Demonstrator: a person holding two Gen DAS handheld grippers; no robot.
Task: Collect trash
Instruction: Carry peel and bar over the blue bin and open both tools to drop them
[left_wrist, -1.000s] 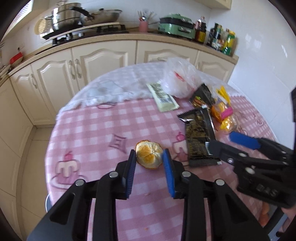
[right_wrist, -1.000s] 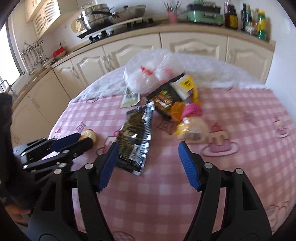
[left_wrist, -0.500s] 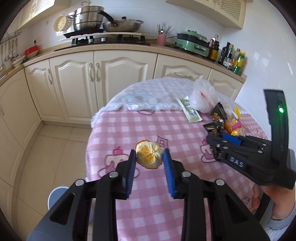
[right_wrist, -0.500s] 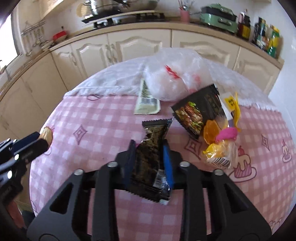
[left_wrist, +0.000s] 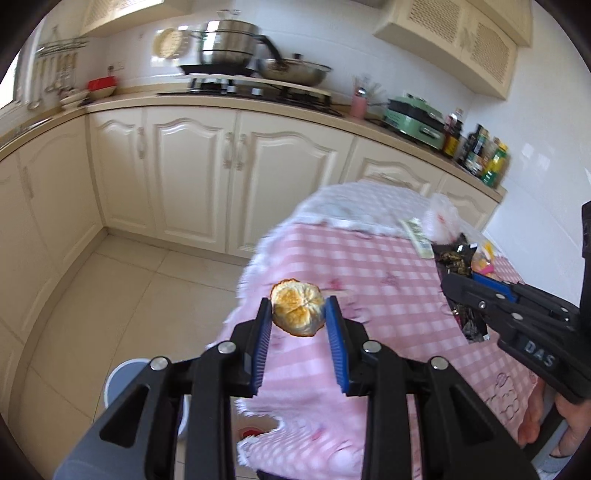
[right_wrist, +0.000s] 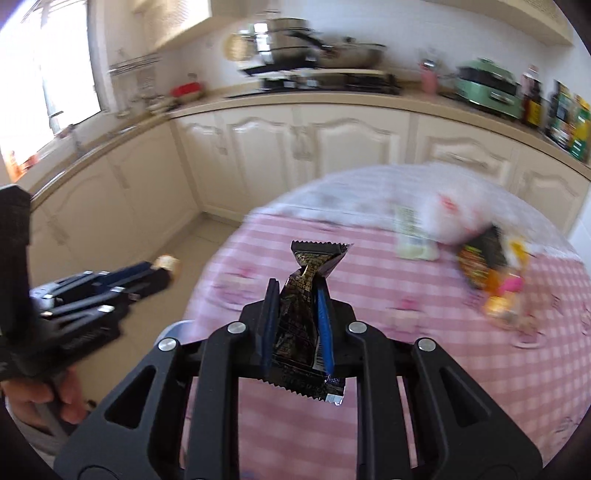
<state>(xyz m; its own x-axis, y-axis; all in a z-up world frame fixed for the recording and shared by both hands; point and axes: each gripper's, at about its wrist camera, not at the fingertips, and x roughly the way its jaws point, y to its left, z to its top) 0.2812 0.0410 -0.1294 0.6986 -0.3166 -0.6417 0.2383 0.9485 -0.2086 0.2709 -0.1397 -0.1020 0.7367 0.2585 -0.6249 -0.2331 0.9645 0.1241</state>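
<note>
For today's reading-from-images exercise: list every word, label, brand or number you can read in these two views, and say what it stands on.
"DAS" – raised letters on the side of the right gripper, seen from the left wrist view.
Black snack wrapper in the right gripper's jaws: gold print and barcode, too crumpled to read.
Pale flat packet, bottles on the counter, other wrappers: too blurred to read.

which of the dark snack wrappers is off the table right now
The black-and-gold wrapper, pinched in the right hand-held gripper. The other dark wrapper lies on the table by the white bag.
</note>
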